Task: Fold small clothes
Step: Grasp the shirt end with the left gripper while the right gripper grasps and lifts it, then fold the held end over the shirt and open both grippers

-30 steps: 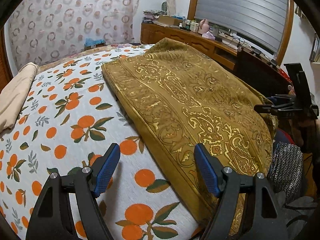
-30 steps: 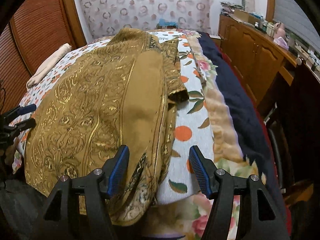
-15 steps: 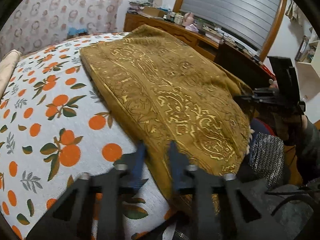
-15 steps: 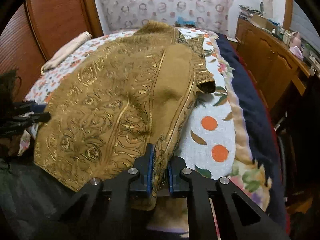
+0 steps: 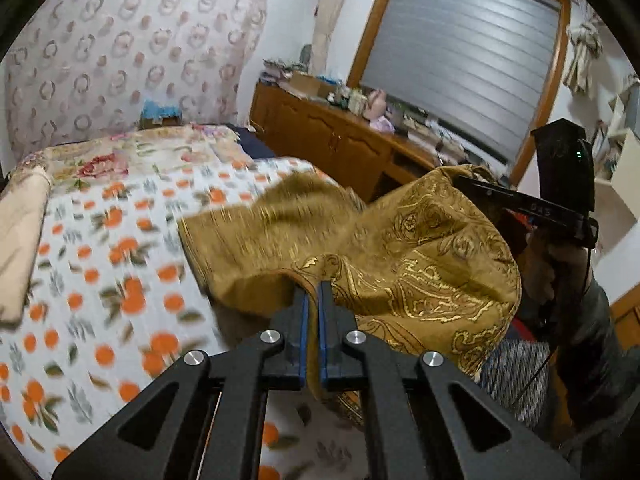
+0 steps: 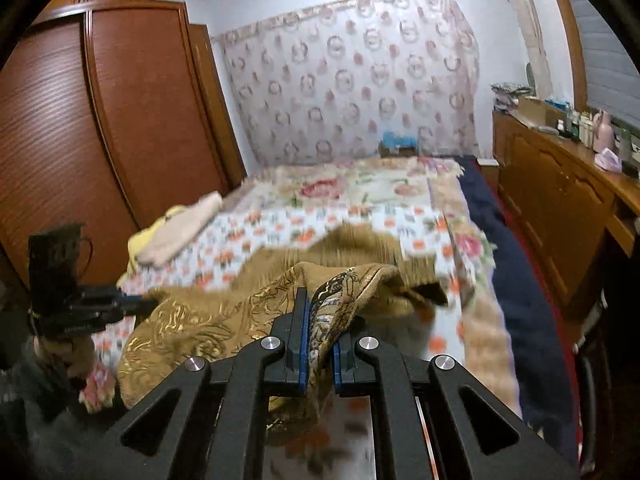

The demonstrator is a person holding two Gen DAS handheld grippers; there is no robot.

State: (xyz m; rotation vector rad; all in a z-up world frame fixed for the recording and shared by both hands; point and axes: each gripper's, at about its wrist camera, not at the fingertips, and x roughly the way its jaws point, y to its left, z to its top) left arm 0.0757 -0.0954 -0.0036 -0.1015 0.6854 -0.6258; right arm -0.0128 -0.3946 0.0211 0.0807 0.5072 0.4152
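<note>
The gold garment (image 5: 420,256) is held at its near edge by both tools and is lifted off the bed (image 5: 100,272), with its far part still trailing on the orange-print sheet. The left tool (image 5: 312,292) is clamped narrow on a fold of the hem, only a thin slit showing between the blue pads. The right tool (image 6: 318,308) is likewise closed on a bunched corner, a thick wad of brocade being pinched between its pads. In the left view the right tool is seen at the far side, with cloth draped over it.

Several faults are judged possible from here. The cloth appears heavy and stiff, so the thin pinch on the left may slip if the lift is hurried. The wad in the right tool may hold more than one layer, which would leave the fold uneven. If the two tools are not carried forward together, the edge will be laid skew. The trailing part may drag and rumple the sheet, or slide toward the bed's edge.
</note>
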